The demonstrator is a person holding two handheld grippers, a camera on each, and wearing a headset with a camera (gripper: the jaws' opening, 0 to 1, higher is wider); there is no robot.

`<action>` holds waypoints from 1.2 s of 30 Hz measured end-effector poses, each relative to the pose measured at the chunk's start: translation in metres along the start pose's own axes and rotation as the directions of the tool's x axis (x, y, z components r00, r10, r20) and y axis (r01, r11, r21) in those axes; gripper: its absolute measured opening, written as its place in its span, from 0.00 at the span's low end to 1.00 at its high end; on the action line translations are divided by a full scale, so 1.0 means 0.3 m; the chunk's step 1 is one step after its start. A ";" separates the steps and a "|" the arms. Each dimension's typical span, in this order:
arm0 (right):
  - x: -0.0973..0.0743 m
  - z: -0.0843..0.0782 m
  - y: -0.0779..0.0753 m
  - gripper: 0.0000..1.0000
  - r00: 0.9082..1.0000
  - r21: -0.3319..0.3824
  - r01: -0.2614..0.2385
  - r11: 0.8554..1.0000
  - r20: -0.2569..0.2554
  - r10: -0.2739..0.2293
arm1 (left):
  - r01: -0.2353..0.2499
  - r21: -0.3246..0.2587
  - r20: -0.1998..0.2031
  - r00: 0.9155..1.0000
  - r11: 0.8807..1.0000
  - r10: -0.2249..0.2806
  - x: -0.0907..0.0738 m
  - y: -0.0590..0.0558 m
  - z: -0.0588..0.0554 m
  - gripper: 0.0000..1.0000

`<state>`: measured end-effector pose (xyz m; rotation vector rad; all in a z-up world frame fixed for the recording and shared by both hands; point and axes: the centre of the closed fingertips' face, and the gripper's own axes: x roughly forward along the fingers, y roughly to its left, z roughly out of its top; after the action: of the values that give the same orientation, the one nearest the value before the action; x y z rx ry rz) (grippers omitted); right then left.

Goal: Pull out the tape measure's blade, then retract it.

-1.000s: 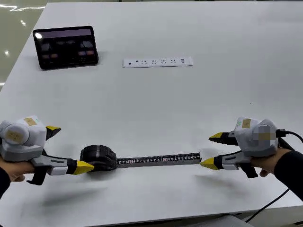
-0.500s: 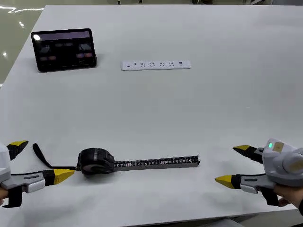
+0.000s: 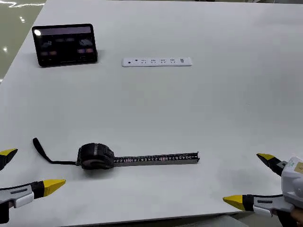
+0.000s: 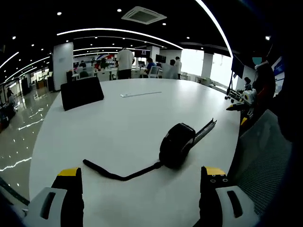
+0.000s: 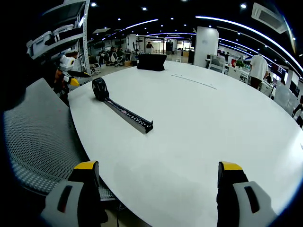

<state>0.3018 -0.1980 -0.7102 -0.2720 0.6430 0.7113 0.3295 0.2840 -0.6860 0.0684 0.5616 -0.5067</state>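
Left gripper (image 3: 34, 168): jaws spread wide, nothing held, seen at the near left edge of the table (image 3: 203, 109), a little apart from the tape measure (image 3: 96, 156). Right gripper (image 3: 246, 178): jaws likewise spread wide, nothing gripped, seen at the near right edge, well apart from the free end of the blade (image 3: 156, 159). Tape measure is laid on the table between them, blade drawn out flat toward the right, strap (image 3: 45, 153) trailed to the left.
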 end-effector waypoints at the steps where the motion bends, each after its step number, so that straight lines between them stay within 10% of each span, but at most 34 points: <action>1: -0.004 0.003 -0.003 1.00 1.000 0.009 0.001 1.000 0.005 -0.001 | -0.001 -0.004 0.001 1.000 1.000 0.001 -0.001 0.002 0.002 1.00; 15: 0.021 0.033 -0.004 1.00 0.999 -0.079 -0.044 0.996 -0.019 0.042 | -0.018 -0.041 -0.056 0.998 0.999 0.016 0.046 -0.071 0.032 1.00; 26: 0.051 0.053 -0.013 1.00 0.995 -0.167 -0.090 0.982 -0.056 0.082 | 0.047 -0.064 -0.075 0.996 0.997 -0.052 0.148 -0.220 0.129 1.00; 29: 0.065 0.058 -0.011 1.00 0.994 -0.187 -0.097 0.978 -0.070 0.085 | 0.045 -0.036 -0.192 0.980 0.998 -0.051 0.161 -0.257 0.078 1.00; 36: 0.097 0.084 0.001 1.00 0.990 -0.216 -0.127 0.968 -0.088 0.111 | -0.044 -0.121 -0.203 0.979 0.992 0.018 0.199 -0.272 0.076 1.00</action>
<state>0.3297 -0.1716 -0.7090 -0.4702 0.6560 0.8934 0.3450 0.1817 -0.6921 0.0088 0.7888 -0.4354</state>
